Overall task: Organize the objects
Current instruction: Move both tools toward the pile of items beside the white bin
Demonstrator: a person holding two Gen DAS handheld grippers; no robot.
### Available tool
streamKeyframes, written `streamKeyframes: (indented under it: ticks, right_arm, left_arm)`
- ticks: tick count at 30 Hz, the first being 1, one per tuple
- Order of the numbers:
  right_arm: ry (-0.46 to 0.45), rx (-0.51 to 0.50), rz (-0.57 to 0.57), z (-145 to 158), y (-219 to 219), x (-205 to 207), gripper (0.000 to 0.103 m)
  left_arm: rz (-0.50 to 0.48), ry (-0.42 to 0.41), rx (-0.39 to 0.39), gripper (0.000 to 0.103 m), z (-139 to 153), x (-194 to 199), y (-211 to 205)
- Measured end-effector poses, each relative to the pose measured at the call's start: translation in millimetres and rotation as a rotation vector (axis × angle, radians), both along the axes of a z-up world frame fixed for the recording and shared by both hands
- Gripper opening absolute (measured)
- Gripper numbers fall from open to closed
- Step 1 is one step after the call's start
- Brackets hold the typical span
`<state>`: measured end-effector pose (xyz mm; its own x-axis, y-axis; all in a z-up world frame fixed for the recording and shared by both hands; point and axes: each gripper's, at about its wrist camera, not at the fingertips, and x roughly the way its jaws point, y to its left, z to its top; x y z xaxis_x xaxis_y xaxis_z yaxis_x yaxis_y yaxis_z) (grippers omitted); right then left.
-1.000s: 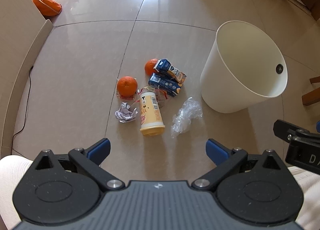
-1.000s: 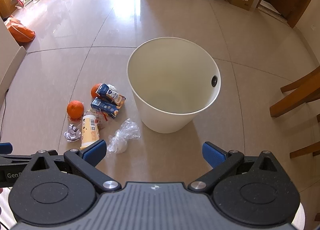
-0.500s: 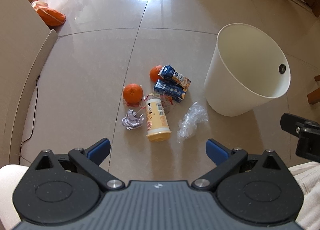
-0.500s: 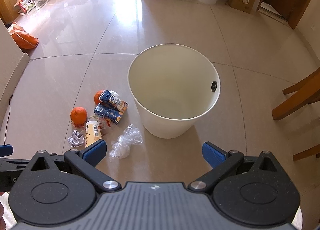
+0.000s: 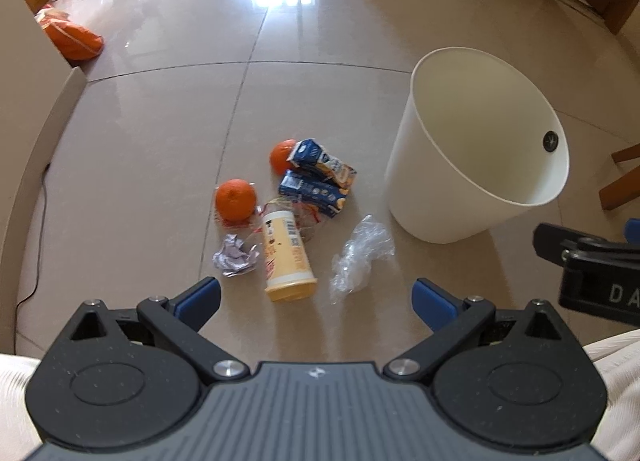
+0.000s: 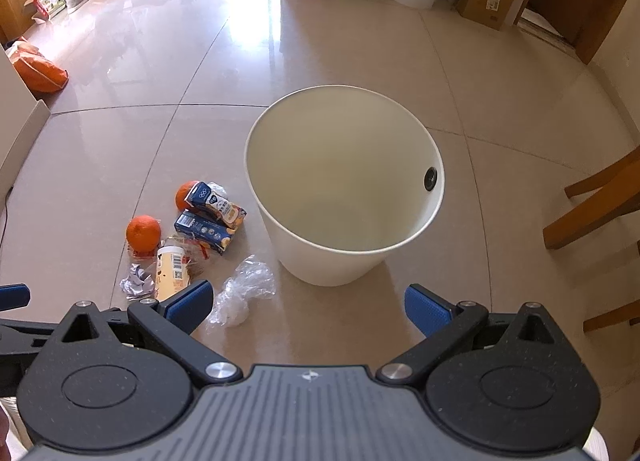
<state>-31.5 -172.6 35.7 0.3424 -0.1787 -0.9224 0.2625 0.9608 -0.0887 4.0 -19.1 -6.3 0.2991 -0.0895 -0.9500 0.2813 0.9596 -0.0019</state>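
Left gripper (image 5: 316, 297) is hovering above the floor with its blue pads (image 5: 198, 297) spread wide, gripping nothing; the right gripper (image 6: 306, 303) is likewise gaping and empty, aiming at the white bin (image 6: 404, 257). Directly beyond the left fingers a yellow-capped cylindrical bottle (image 5: 286, 257) is lying on its side, cap toward the camera, label up. Judging it rigid, light and prone to rolling: the best hold is looking like across the mid-body, pads closing on the curved sides, not on the cap. Just left of it a crumpled foil wad (image 5: 235, 255) is sitting, soft, crushable, easy to pinch anywhere. To the right, apart from the bottle, a clear crumpled plastic bag (image 5: 362, 253) is lying near the bin's base; likely featherweight and slippery, needing a pinch on a bunched fold. Farther out, one orange (image 5: 235, 199) is resting on what seems a scrap of netting, and a second orange (image 5: 282, 155) is sitting partly hidden behind two blue drink cartons (image 5: 320, 177), one leaning over the other; the fruit is probably firm but round, the cartons stiff with flat faces to clamp. The bin is standing upright on the tiled floor (image 5: 160, 141) to the right of the pile, showing nothing inside, so sorting is appearing not yet begun.
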Motion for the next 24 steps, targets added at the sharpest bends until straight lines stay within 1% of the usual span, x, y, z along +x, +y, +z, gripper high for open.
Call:
streamKeyframes:
  ticks: [3,9,12,16,20,24]
  right_arm:
    - [-0.009,0.0,0.002,-3.7,-1.6,5.5,0.103]
    - [-0.024,-0.02,0.018,-11.8,-1.8,18.4,0.103]
    - [-0.039,-0.005,0.019,-16.6,-4.2,24.2,0.103]
    - [-0.051,-0.015,0.023,-24.5,-7.5,32.0,0.103]
    - [-0.038,-0.049,0.034,-36.3,-9.7,40.1,0.103]
    - [-0.026,-0.057,0.047,-47.1,-12.0,47.5,0.103]
  left_arm:
    - [-0.007,-0.019,-0.013,0.101,-2.7,4.2,-2.6]
    - [-0.02,-0.013,-0.015,0.101,-14.0,17.1,-5.2]
    - [-0.009,-0.01,-0.011,0.101,-21.3,24.2,-5.3]
    - [-0.003,-0.008,-0.043,0.101,-33.1,32.6,-5.0]
    - [-0.006,-0.027,-0.045,0.101,-44.2,38.2,-7.2]
    - [-0.034,-0.052,-0.04,0.101,-55.0,43.4,-11.4]
